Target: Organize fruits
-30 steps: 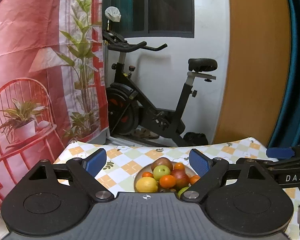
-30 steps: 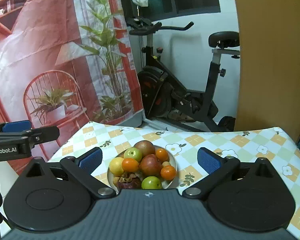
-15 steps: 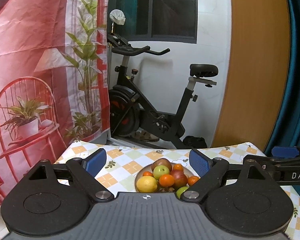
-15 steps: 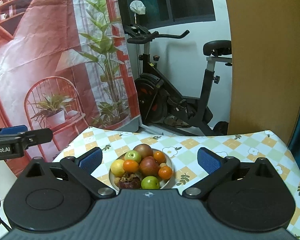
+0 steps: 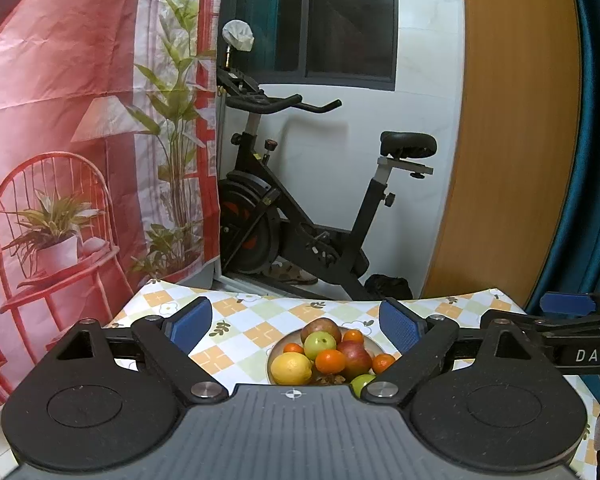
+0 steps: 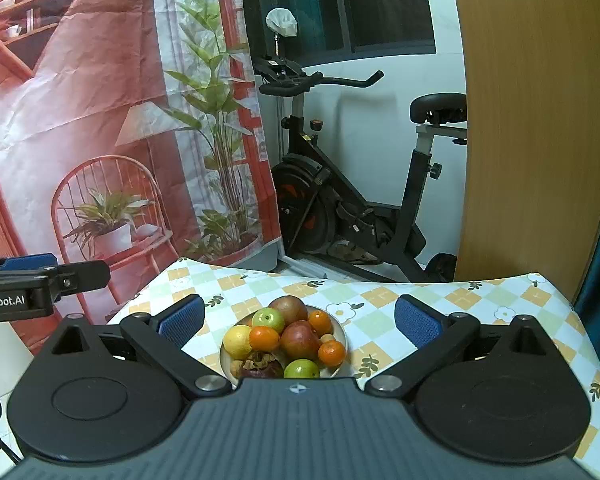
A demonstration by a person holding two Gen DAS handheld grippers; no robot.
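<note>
The right tongs [image 5: 566,304], seen from the left camera off to the right side, carry the white letters "DAS" on their black body; the left tongs [image 6: 28,262], seen from the right camera off to the left, show "nRobot.AI", with the start of the word cut off at the picture's edge. Both pairs are held wide apart with nothing between their blue pads [image 5: 190,322], and both hover above the near part of the bench [image 6: 460,296], which is covered with a cloth checked in orange, green and white with small flowers. Ahead of both, and centred between the pads in each view, stands a pale bowl [image 6: 342,330] heaped with fruit. In it a brownish-red apple [image 6: 289,309] lies at the far side, a green apple [image 6: 269,319] just in front of it, a lemon [image 6: 238,340] on the left, a dark red fruit [image 6: 300,340] in the middle and several small oranges [image 6: 332,353] around them. At the near rim sit another green fruit [image 6: 301,369] and a dark purple mangosteen [image 6: 260,364]. Beyond the bench stands an exercise bike [image 5: 300,208], with a printed red curtain [image 5: 80,120] to its left.
</note>
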